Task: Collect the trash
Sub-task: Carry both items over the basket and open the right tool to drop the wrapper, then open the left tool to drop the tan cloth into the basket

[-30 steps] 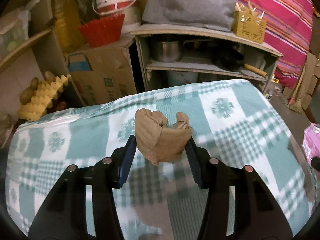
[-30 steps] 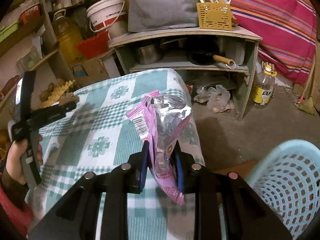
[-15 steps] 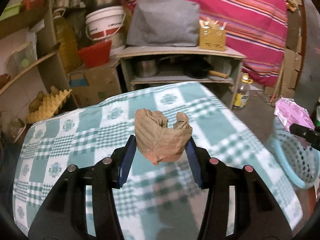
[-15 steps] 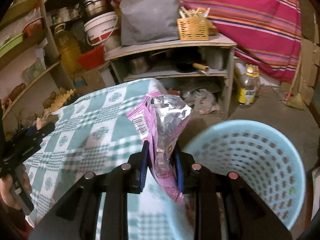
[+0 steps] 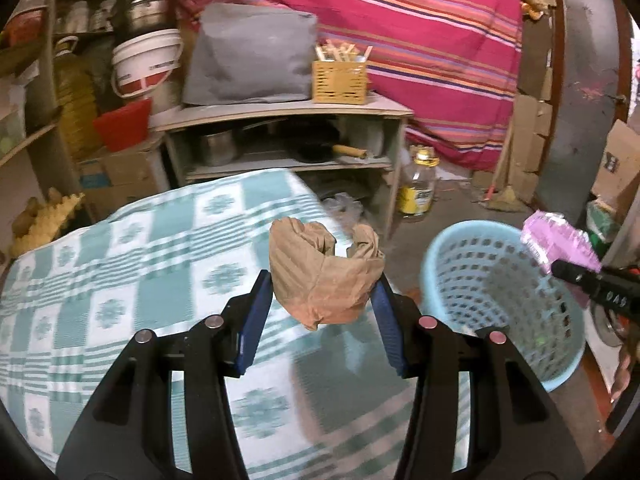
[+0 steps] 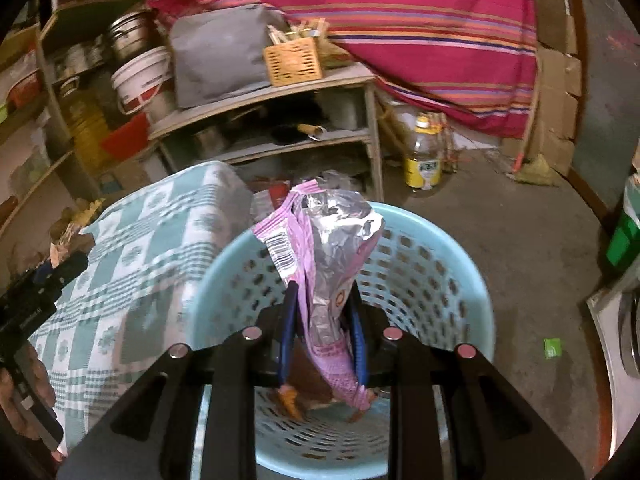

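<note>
At the far left stood cluttered shelves with a white bucket (image 5: 146,62) and a red basin (image 5: 122,124), and beside them a low wooden rack (image 5: 280,110) carrying a grey bag (image 5: 250,54) and a yellow slotted holder (image 5: 340,82). In front of these lay the table under its green-and-white checked cloth (image 5: 140,264). Above the cloth's right part, the left gripper (image 5: 324,300) held a crumpled brown paper wad (image 5: 324,276), its blue-padded fingers pressed against the wad's two sides and the wad lifted clear of the cloth. On the floor past the table's corner stood a yellow-labelled bottle (image 5: 418,188). Just right of the table sat the light blue perforated basket (image 6: 452,264), with some scraps lying at its bottom. The right gripper (image 6: 322,336) hung directly above the basket's opening, its fingers clamped on a pink, foil-lined snack wrapper (image 6: 320,248) that stood upright between them, its lower end dangling inside the rim. A striped red cloth (image 6: 400,20) hung across the background.
</note>
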Motion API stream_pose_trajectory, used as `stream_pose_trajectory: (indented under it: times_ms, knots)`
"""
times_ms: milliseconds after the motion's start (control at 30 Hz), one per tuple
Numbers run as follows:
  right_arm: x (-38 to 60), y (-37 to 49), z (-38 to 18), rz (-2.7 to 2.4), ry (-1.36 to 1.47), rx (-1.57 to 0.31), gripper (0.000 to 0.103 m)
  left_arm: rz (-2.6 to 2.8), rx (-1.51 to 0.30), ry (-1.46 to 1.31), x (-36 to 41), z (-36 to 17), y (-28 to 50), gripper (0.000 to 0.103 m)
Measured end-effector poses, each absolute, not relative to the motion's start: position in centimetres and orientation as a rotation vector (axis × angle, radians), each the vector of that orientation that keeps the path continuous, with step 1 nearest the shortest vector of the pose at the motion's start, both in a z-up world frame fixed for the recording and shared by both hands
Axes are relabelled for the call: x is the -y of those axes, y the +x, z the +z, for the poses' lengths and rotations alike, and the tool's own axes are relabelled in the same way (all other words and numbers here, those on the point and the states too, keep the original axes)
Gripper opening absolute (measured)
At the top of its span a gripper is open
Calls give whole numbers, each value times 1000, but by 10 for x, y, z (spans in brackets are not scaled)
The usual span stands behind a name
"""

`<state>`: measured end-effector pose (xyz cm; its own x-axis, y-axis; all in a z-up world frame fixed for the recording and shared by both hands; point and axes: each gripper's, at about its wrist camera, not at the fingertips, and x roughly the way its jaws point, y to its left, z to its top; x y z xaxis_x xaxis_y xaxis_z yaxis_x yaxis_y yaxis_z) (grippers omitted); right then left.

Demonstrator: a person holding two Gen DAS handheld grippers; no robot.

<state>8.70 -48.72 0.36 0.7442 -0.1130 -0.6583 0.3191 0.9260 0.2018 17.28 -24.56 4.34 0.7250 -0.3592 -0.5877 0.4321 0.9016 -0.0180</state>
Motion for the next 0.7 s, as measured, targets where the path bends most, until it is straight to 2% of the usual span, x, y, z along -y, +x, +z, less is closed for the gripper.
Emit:
stream_pose_trajectory:
  times_ms: [467,500,567,700]
  knots:
    - [494,87,-7,-293,270,-729,28,-532,-626,123,307,30,163,49]
    - [494,87,-8,-301,268,-730,29,-536,-630,122,310,29,164,49]
    - [496,86,-9,-316,264,-734,44,-542,-639,122,316,25,165,49]
    - [502,82,-11,-330,264,-740,45,-549,-646,136,325,20,166,49]
